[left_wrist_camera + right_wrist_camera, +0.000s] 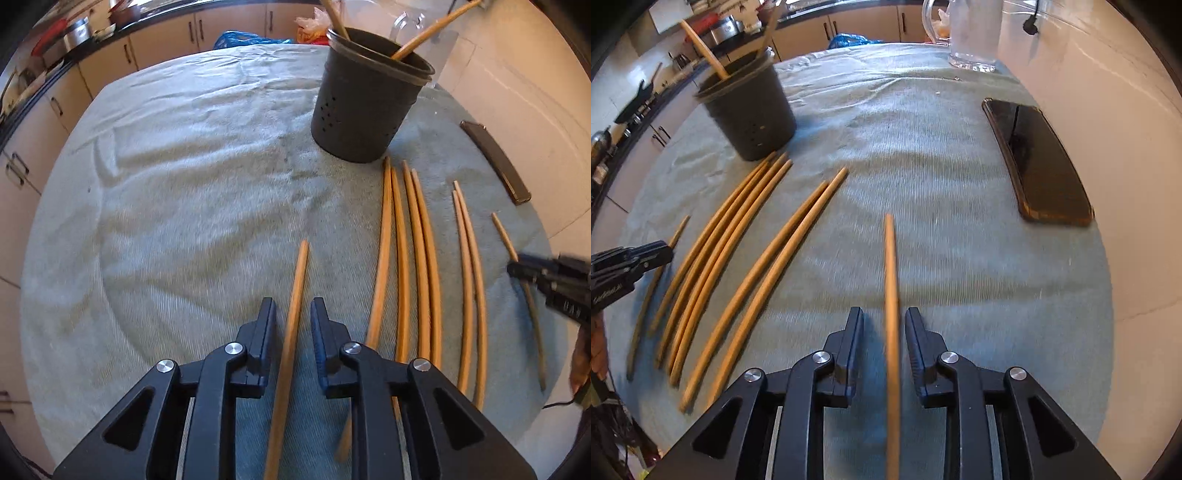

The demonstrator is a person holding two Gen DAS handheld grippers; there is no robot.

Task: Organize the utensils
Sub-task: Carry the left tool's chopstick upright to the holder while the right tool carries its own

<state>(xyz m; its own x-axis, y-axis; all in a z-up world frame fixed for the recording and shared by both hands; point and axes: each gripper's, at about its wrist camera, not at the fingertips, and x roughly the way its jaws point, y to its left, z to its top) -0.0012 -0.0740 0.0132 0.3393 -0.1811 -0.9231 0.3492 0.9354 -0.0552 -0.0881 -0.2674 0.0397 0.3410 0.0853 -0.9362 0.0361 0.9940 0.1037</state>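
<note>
While both grippers sit low over the green cloth, the left gripper has its two fingers apart with one chopstick lying between them, not squeezed. The right gripper is open the same way around another chopstick. Six more chopsticks lie side by side on the cloth between the two grippers, and a dark cup with two sticks in it stands just past their tips, with a phone off near the wall.
</note>
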